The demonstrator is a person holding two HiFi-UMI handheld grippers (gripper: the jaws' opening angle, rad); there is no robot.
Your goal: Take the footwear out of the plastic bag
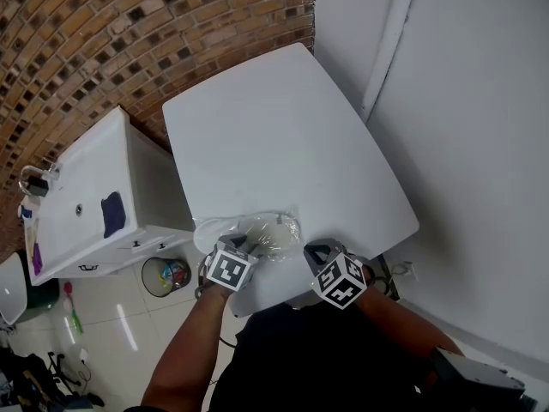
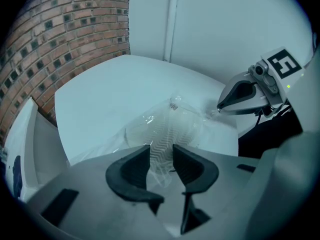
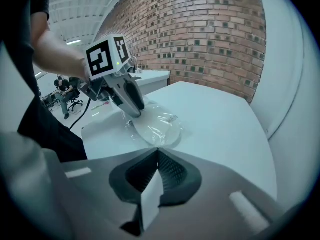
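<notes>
- Table (image 1: 283,127): white, rounded corners, set against a brick wall (image 1: 129,33) on its far side and a white wall (image 1: 463,144) on its right.
- Bag (image 1: 279,230): clear plastic, lying flat on the table close to its near edge.
- Footwear (image 2: 165,131): white, flat, with a zigzag tread facing up. It is inside the bag, and its length runs away from the left gripper.
- Left gripper (image 2: 161,156): the jaws stand partly apart and are clamped on the near end of the footwear, with bag film crumpled over it. The pads meet the item on both sides. In the head view this gripper is at the bag's left end.
- Right gripper (image 3: 158,151): the jaws are fully together. The bag film draws to a point at their tips, so a thin edge of the bag is pinched. The tips are at the bag's right end, low over the table.
- The two grippers face each other across the bag, one at each end.
- Counter (image 1: 86,187): white, with a sink, standing left of the table.
- Bin (image 1: 163,275): on the floor between the counter and the table, holding coloured rubbish.
</notes>
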